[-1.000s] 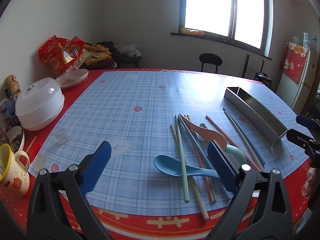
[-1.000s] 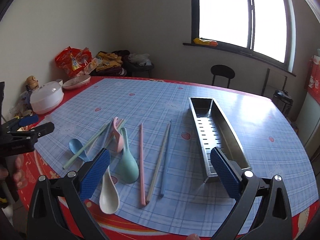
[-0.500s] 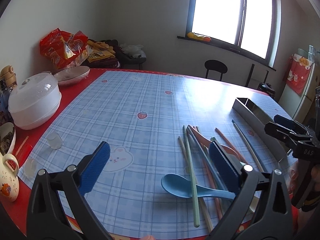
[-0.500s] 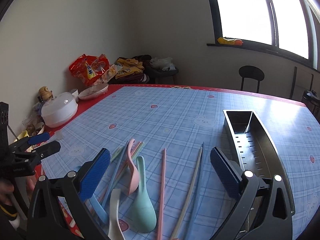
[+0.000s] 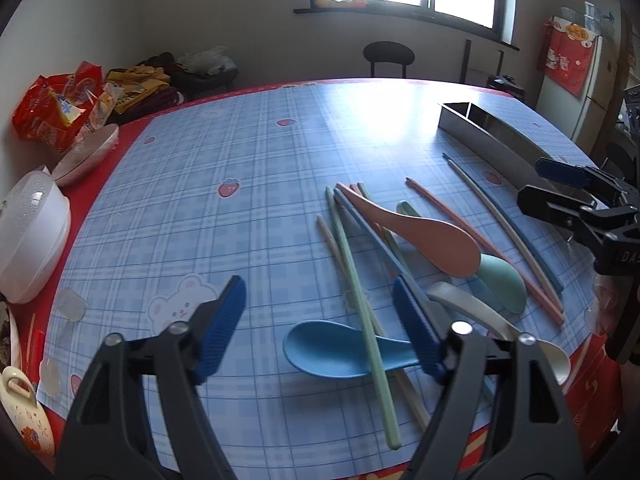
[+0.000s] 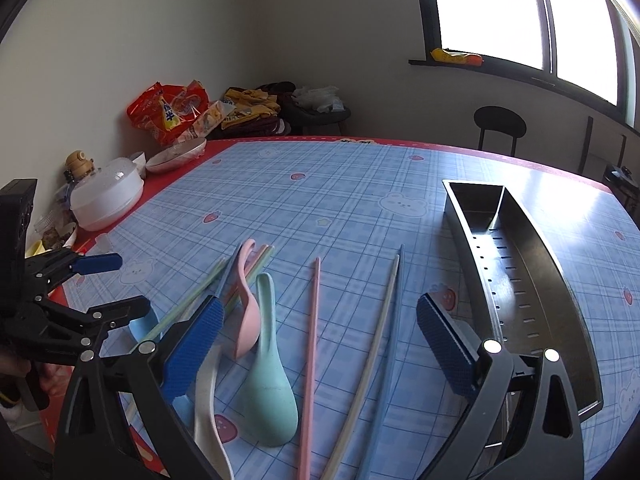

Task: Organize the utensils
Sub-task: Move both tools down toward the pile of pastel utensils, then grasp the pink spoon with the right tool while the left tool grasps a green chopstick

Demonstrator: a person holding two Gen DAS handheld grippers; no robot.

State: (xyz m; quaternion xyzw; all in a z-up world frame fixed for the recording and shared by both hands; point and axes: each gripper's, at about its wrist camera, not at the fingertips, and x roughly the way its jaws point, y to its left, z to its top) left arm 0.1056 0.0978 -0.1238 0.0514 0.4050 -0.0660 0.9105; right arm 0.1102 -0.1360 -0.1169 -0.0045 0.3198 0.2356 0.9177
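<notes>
Several pastel utensils lie loose on the blue plaid cloth. A blue spoon [image 5: 332, 348] lies under a green chopstick [image 5: 360, 300], and both sit below my left gripper [image 5: 320, 332]. Its jaws are closing and the pads touch nothing. Further right lie a pink spoon [image 5: 432, 240], a teal spoon [image 5: 500, 280] and a white spoon [image 5: 480, 312]. My right gripper [image 6: 320, 348] hovers over a pink chopstick [image 6: 312, 340] and a cream chopstick [image 6: 372, 340]. Its jaws are closing too, with nothing gripped. A steel utensil tray [image 6: 520, 280] stands empty to its right.
Along the left table edge stand a white lidded container [image 5: 28, 232], a shallow bowl [image 5: 88, 152], red snack bags [image 5: 56, 108] and a mug [image 5: 24, 416]. A black chair [image 5: 388, 56] stands beyond the far edge, under the window.
Both grippers have come down and closer to the utensil pile. Each pair of jaws now stands narrower than before. The left view has swung right toward the blue spoon.
</notes>
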